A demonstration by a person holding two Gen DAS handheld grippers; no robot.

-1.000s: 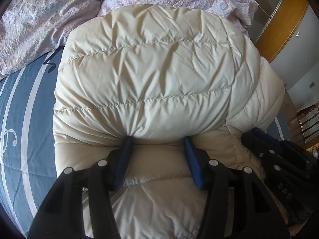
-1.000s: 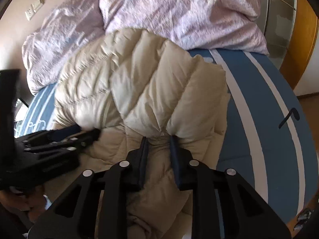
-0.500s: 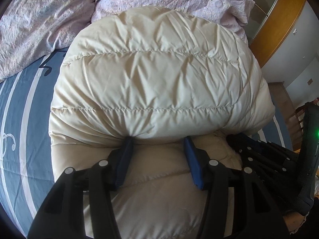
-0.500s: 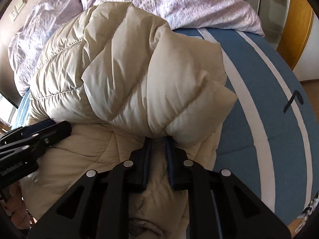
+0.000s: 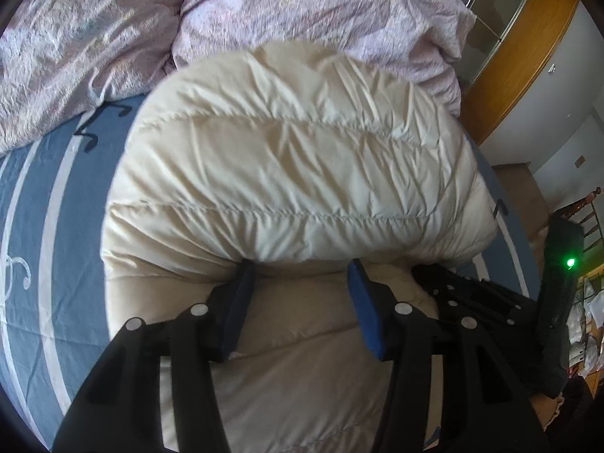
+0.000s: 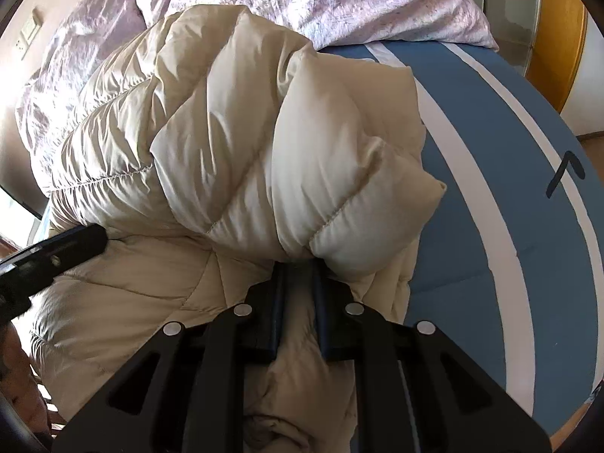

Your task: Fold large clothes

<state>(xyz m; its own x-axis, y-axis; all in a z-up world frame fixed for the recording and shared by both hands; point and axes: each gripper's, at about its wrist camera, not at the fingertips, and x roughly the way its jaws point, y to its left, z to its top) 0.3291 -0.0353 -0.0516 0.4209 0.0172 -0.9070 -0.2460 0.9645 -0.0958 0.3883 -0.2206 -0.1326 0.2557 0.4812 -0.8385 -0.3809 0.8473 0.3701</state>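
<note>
A cream quilted down jacket [image 5: 294,173] lies on the blue striped bed, its upper part rolled over into a puffy bundle on its lower part. It also shows in the right wrist view [image 6: 241,143]. My left gripper [image 5: 302,268] has its jaws wide apart, tips tucked under the bundle's near edge. My right gripper [image 6: 298,264] has its jaws narrow, pinching a fold at the bundle's corner. The right gripper shows at the right of the left wrist view [image 5: 483,302]; the left gripper shows at the left of the right wrist view [image 6: 56,253].
The blue bedsheet with white stripes [image 5: 41,226] extends on both sides [image 6: 509,196]. Pink crumpled bedding [image 5: 302,11] lies behind the jacket. A wooden wardrobe [image 5: 528,37] stands at the far right.
Both grippers have pushed the rolled bundle forward toward the pink bedding. The bundle has grown rounder, and the right gripper has closed tighter on the fold.
</note>
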